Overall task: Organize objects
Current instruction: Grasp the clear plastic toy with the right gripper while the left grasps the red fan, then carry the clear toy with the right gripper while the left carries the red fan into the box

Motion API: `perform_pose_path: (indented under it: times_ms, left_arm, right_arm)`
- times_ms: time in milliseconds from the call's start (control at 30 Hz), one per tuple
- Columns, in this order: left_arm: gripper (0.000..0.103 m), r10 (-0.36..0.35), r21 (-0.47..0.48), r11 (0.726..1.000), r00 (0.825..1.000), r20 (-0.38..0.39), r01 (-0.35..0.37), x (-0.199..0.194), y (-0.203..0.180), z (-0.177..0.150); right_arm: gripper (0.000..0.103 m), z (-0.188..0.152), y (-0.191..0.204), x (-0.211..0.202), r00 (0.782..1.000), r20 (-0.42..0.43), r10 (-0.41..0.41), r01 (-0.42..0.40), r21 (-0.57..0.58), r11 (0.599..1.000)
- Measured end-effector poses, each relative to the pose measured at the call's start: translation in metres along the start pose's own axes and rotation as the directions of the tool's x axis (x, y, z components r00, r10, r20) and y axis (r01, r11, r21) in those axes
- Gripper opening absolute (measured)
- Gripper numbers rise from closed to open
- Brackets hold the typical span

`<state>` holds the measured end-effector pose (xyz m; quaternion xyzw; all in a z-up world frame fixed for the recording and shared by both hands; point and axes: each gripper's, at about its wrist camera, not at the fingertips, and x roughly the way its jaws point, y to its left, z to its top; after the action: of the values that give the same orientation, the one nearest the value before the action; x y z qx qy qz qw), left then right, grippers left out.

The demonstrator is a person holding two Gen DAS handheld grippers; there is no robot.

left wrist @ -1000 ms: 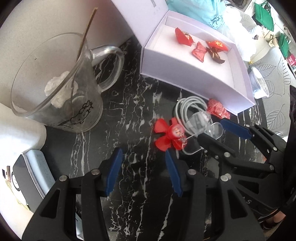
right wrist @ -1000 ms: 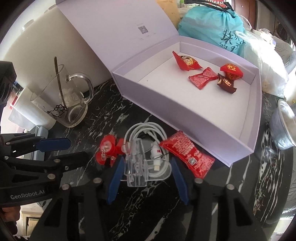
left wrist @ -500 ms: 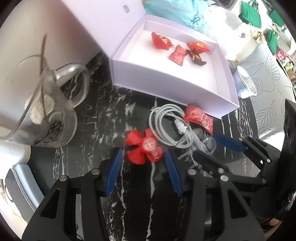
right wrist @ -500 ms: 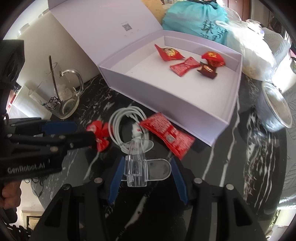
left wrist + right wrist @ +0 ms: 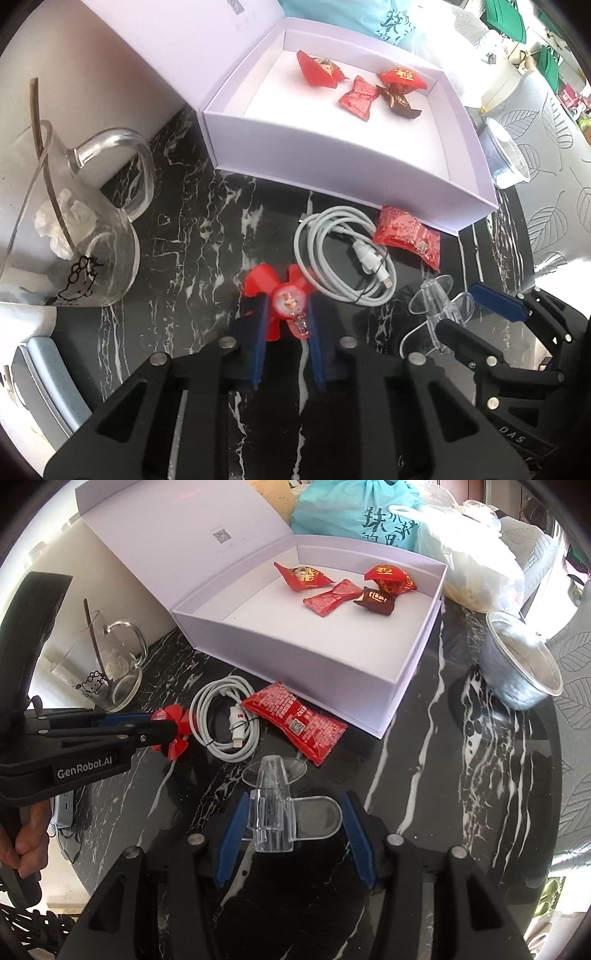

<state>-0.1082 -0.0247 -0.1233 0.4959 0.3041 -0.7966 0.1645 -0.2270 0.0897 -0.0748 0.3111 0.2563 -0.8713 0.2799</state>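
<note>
The left claw (image 5: 286, 325) was clamped on the red fan (image 5: 286, 301) on the table (image 5: 207, 236), beside the cable (image 5: 343, 254). The right claw (image 5: 291, 827) stood apart around the clear clip (image 5: 275, 812).

Black white-veined marble tabletop (image 5: 424, 760). Clear glass mug with cartoon print (image 5: 70, 236) at left, tilted, crumpled white tissue and thin brown stick inside. Teal plastic bag with dark lettering (image 5: 354, 513) behind box. Translucent white plastic bag (image 5: 476, 561) beside it. Foil-sided round container with clear lid (image 5: 521, 664) at right tabletop edge.
</note>
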Motion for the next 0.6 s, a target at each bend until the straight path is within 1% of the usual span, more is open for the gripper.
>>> perform_pose_path:
  times_ms: [267, 600]
  left_arm:
    - [0.019, 0.011, 0.012, 1.000, 1.000, 0.003, -0.011, -0.010, -0.005, -0.001]
    - [0.019, 0.007, 0.016, 1.000, 1.000, 0.025, -0.007, -0.047, -0.013, -0.005]
  right_arm:
    - [0.053, -0.002, -0.001, -0.011, 1.000, 0.013, 0.014, -0.014, 0.001, 1.000]
    - [0.053, -0.003, -0.003, -0.044, 0.999, 0.038, 0.030, -0.031, 0.011, 0.999]
